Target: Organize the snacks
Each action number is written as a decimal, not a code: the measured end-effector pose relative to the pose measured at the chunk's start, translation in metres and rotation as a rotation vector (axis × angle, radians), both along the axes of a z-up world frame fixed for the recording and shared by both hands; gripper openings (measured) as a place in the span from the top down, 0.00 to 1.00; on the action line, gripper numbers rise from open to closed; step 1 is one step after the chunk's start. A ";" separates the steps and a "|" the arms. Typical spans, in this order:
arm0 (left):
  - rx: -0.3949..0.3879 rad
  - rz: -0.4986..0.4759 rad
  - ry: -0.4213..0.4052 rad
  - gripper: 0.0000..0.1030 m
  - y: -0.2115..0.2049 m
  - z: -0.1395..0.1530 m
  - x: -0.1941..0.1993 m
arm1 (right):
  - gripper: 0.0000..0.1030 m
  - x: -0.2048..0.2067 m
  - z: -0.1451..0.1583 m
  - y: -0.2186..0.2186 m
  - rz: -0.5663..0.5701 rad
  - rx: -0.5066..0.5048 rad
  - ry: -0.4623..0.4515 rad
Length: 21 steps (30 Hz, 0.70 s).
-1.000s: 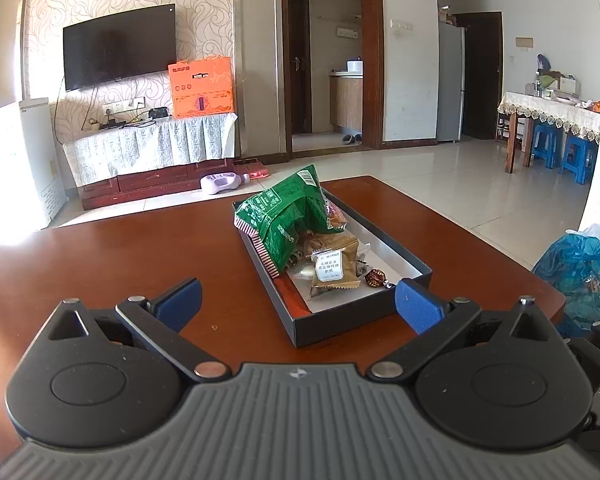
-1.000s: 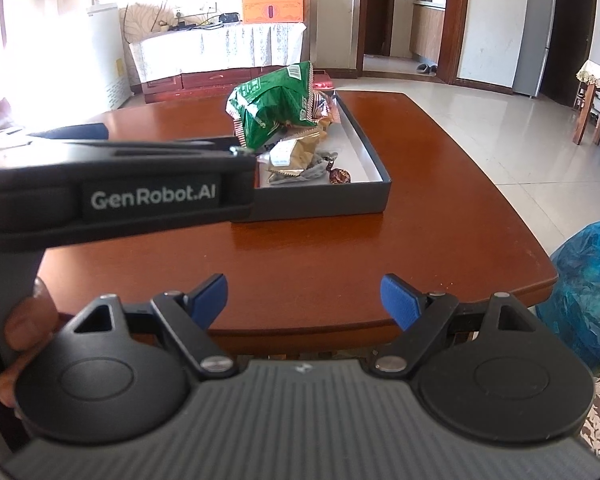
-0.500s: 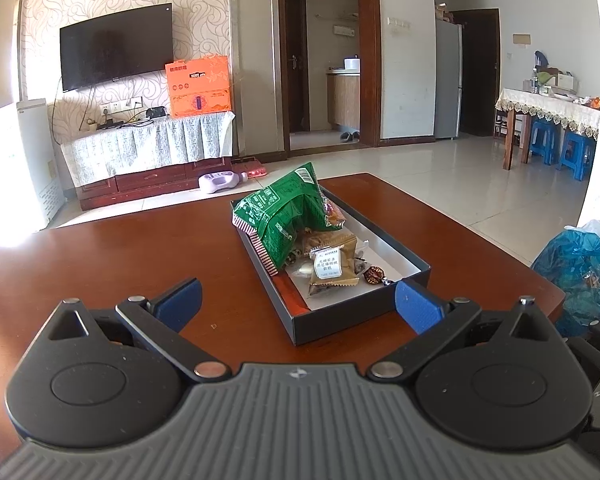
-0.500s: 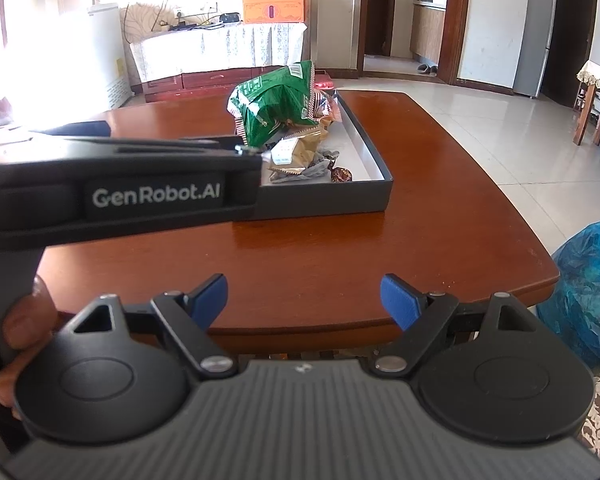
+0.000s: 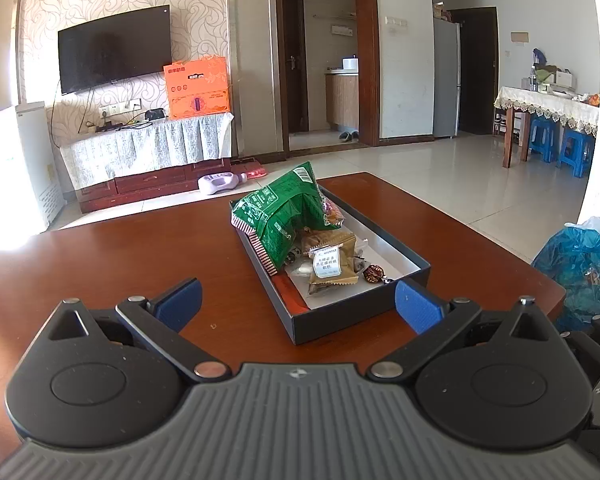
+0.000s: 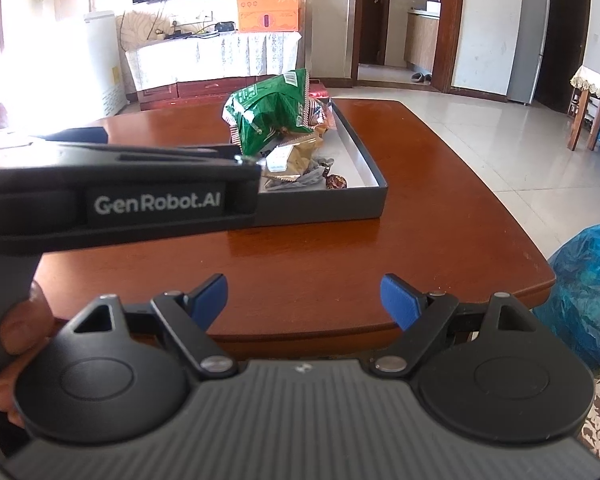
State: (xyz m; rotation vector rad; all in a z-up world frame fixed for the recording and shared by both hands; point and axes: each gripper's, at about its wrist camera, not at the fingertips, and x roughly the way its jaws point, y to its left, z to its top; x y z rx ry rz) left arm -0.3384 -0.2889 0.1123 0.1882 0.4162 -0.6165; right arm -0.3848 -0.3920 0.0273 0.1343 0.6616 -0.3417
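Note:
A shallow dark grey box [image 5: 340,318] [image 6: 324,210] lies on the brown wooden table [image 5: 112,264] [image 6: 320,264]. Inside it a crumpled green snack bag [image 5: 284,216] [image 6: 272,114] leans at the far end. Gold-wrapped snacks with a white label [image 5: 331,265] [image 6: 290,156] and a small dark red candy [image 5: 374,273] [image 6: 336,181] lie in front of it. My left gripper [image 5: 298,304] is open just short of the box's near wall, holding nothing. My right gripper [image 6: 304,298] is open above the table's near edge, well behind the box. The left gripper's body [image 6: 120,196] crosses the right wrist view and hides the box's left part.
A blue plastic bag [image 5: 580,264] [image 6: 584,292] sits on the floor right of the table. A TV stand with an orange box [image 5: 198,88] is against the far wall. A dining table with blue stools [image 5: 548,136] stands at far right. A person's hand [image 6: 16,344] holds the left gripper.
Both grippers have drifted only slightly; the box and snacks sit marginally lower and closer in the left wrist view. Neither gripper has changed its opening.

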 end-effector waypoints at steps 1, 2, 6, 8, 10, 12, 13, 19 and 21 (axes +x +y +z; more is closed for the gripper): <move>0.001 0.000 0.000 0.00 0.000 0.000 0.000 | 0.17 0.000 0.000 0.000 0.001 0.000 0.001; 0.000 0.000 0.000 0.00 0.000 0.000 0.000 | 0.17 0.000 0.000 0.001 0.001 0.000 0.001; 0.000 0.000 0.000 0.00 0.000 0.000 -0.001 | 0.17 0.000 0.001 0.001 0.004 -0.001 0.001; -0.001 0.000 0.001 0.00 -0.001 -0.001 -0.001 | 0.17 0.000 0.001 0.002 0.008 -0.003 0.002; 0.001 0.000 0.000 0.00 -0.001 -0.001 -0.001 | 0.17 0.000 0.000 0.002 0.009 -0.004 0.004; 0.000 0.000 0.000 0.00 -0.001 -0.001 -0.001 | 0.17 0.000 0.000 0.002 0.010 -0.002 0.004; 0.000 0.000 0.000 0.00 -0.001 -0.001 -0.001 | 0.17 0.000 0.000 0.002 0.011 -0.001 0.004; 0.001 -0.002 0.000 0.00 -0.001 -0.001 -0.001 | 0.17 0.001 0.001 0.002 0.014 0.003 0.011; 0.003 -0.005 -0.001 0.00 -0.001 -0.001 -0.001 | 0.17 0.001 0.001 0.001 0.015 0.003 0.013</move>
